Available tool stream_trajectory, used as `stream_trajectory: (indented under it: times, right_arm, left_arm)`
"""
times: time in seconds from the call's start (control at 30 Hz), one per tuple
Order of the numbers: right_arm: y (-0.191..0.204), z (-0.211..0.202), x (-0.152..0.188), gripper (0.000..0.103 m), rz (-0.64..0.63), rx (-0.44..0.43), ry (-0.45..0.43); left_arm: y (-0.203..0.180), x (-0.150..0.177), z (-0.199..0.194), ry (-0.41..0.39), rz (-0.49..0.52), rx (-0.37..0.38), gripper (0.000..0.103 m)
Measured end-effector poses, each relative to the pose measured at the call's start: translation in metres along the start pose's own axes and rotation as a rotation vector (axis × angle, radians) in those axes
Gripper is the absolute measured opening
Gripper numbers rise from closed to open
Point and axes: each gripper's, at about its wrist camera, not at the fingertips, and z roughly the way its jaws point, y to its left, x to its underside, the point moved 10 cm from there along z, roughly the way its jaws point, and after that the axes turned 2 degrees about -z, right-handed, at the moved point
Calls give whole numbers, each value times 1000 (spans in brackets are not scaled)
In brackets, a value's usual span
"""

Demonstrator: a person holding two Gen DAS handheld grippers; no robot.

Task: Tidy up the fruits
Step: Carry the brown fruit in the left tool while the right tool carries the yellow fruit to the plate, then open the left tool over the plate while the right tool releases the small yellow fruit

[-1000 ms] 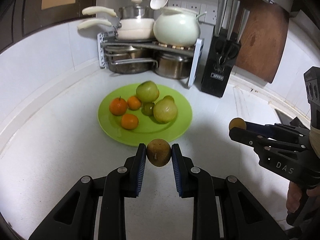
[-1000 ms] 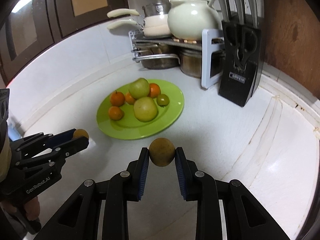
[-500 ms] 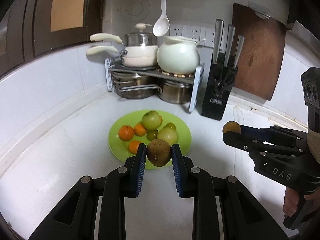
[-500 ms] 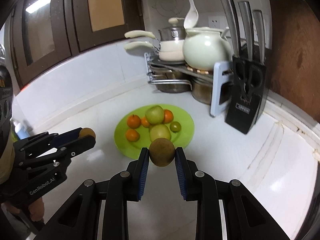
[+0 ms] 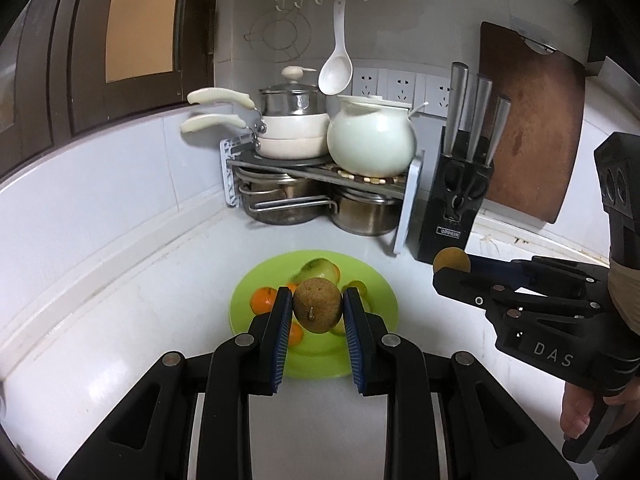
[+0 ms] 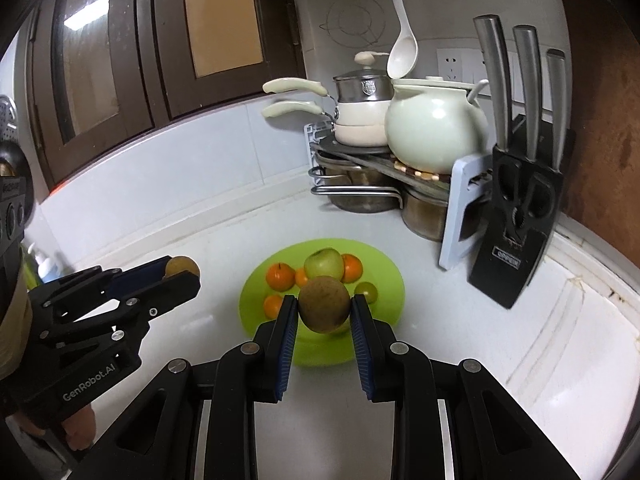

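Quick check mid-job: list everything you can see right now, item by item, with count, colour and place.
Plate: one, lime green, on the white counter.
Oranges: at least three, orange, on the plate.
Apples: at least one, yellow-green, on the plate.
Small green fruit: one, on the plate's right side.
Brown fruits: two, one in each set of tongs, and.
Pot rack: one, grey-white, back corner, holding pots.
Round pot: one, pale cream, atop the rack.
Knife block: one, black, right of the rack.
Cutting board: one, brown, against the wall.
Ladle: one, white, hanging.
Left tongs: shut on a brown fruit.
Right tongs: shut on a brown fruit.
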Motion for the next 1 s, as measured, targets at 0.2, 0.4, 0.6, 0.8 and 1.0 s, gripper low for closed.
stream_trajectory:
  times: [0.2,0.4,0.6,0.8,1.0]
  right_arm:
    - [1,17,-16,28,-20,-9,3]
    - [-2,40,-27,28,-28,-11,29]
    - [-3,62,-39,28,-41,-14,48]
    - [-1,87,-50,28,-57,-25,77]
    - [-2,112,-53,28,-58,-38,115]
  left_arm:
    - [5,-9,18,21,-5,3,26]
    - [12,-17,39,48,-3,-1,26]
    - [20,-28,64,84,-3,9,26]
    - [29,-36,89,116,-6,11,26]
    - [40,-35,115,169,-30,17,26]
